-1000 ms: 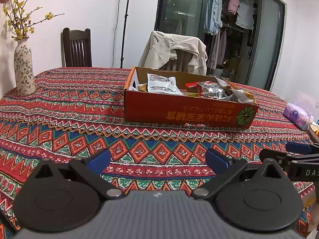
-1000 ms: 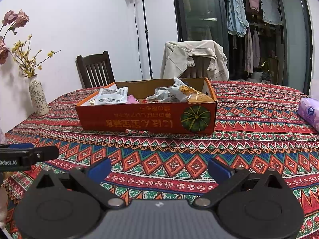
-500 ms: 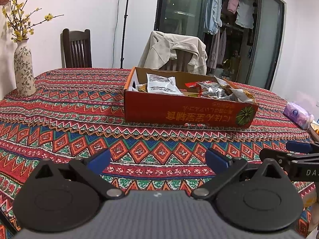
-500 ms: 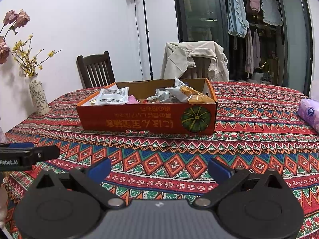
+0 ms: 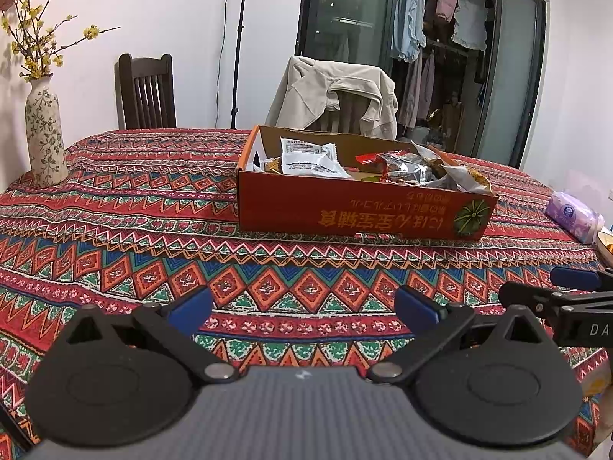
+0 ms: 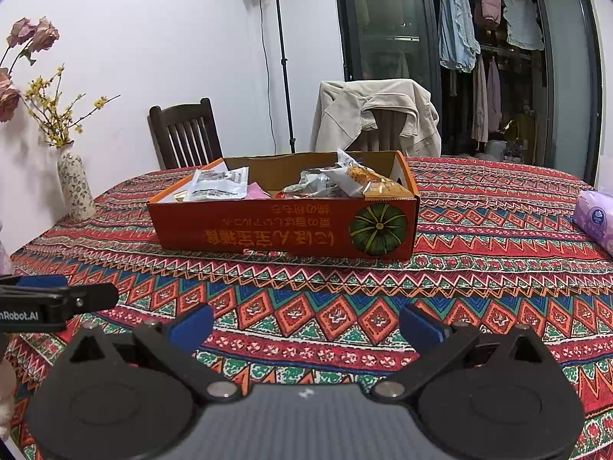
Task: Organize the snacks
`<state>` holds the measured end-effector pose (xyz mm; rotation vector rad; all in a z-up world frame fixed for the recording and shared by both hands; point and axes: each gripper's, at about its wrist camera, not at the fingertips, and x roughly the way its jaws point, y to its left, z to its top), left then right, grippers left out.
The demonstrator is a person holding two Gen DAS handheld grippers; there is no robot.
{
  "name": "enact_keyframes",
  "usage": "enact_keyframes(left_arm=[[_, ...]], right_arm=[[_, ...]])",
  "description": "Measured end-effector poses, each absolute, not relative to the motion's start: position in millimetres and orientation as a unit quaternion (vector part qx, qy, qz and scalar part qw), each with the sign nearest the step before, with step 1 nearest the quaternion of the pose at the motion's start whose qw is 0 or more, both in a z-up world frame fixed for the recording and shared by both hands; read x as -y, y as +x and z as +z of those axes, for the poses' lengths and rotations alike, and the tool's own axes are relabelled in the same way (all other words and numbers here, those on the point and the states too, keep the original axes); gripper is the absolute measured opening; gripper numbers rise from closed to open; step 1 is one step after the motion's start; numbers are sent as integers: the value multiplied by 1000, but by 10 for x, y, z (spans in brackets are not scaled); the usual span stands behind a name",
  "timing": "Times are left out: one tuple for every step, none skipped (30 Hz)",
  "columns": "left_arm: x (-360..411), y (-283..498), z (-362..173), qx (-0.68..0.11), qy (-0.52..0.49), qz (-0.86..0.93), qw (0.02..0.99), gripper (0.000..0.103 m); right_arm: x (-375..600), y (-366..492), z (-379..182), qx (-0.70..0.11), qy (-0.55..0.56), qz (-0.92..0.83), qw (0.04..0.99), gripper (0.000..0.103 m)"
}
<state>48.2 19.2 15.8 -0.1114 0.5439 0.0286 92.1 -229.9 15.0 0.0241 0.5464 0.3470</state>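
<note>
both grippers, left gripper [image 5: 302, 308] and right gripper [image 6: 306, 320], hang spread and empty short of the orange box [image 6: 283, 226] where our snack packets [image 6: 218, 184] sit piled, seemingly loose, so a careless pinch risks dragging neighbours out.

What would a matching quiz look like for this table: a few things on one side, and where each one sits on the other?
Things:
1. white snack packet
2. flowered vase
3. purple tissue pack
4. beige jacket

Places:
A. draped over a chair behind the table
B. table's right edge
C. inside the orange box
D. table's far left, by the wall

Pairs: 1-C, 2-D, 3-B, 4-A
</note>
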Motion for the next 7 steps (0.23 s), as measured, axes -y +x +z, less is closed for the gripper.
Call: enact_keyframes(left_arm=[[-195, 481, 159, -267, -55, 15, 962, 103], [-199, 476, 160, -266, -56, 16, 962, 103], [-202, 473, 163, -264, -58, 16, 963, 103], [-208, 471, 165, -262, -59, 16, 963, 103], [-212, 468, 165, -261, -61, 15, 963, 103], [-217, 467, 164, -261, -63, 14, 963, 103], [-221, 474, 163, -262, -64, 12, 963, 103]], right_arm=[[2293, 917, 149, -269, 12, 171, 948, 103], [2293, 916, 146, -269, 12, 171, 948, 103], [2293, 916, 147, -269, 12, 171, 948, 103], [2293, 917, 148, -269, 12, 171, 948, 103], [2292, 917, 147, -269, 12, 171, 948, 103], [2288, 915, 145, -269, 11, 171, 948, 103], [2282, 914, 137, -270, 11, 171, 947, 103]])
